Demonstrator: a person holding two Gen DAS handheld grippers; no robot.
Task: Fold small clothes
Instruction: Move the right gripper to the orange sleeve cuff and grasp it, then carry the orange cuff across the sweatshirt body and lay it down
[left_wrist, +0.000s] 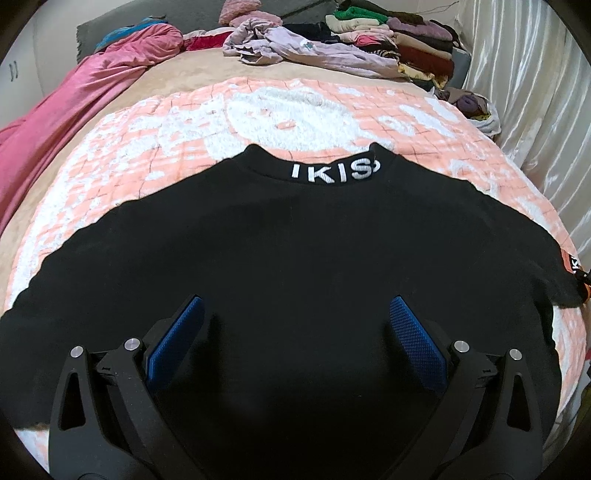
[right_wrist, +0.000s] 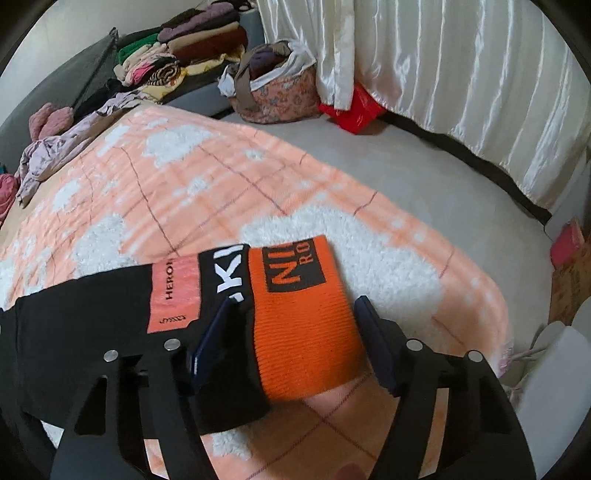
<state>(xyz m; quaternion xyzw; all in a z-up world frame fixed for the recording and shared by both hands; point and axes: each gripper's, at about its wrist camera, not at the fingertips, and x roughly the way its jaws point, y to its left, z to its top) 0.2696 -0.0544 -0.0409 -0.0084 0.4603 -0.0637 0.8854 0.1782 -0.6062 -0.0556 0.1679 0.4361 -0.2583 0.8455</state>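
Note:
A black sweater lies flat on the bed, its collar with white lettering at the far side. My left gripper hovers open just over the sweater's body, its blue pads wide apart with only flat cloth below them. In the right wrist view the sweater's right sleeve ends in an orange ribbed cuff beside a salmon label. My right gripper straddles that cuff. Its left finger is over the black band and its right finger is beside the cuff's edge. The pads are not visibly pressing.
A peach and white fleece blanket covers the bed. Folded clothes, a crumpled lilac garment and a pink cover lie at the far end. Beside the bed are a grey floor, a flowered bag, a red bag and a white curtain.

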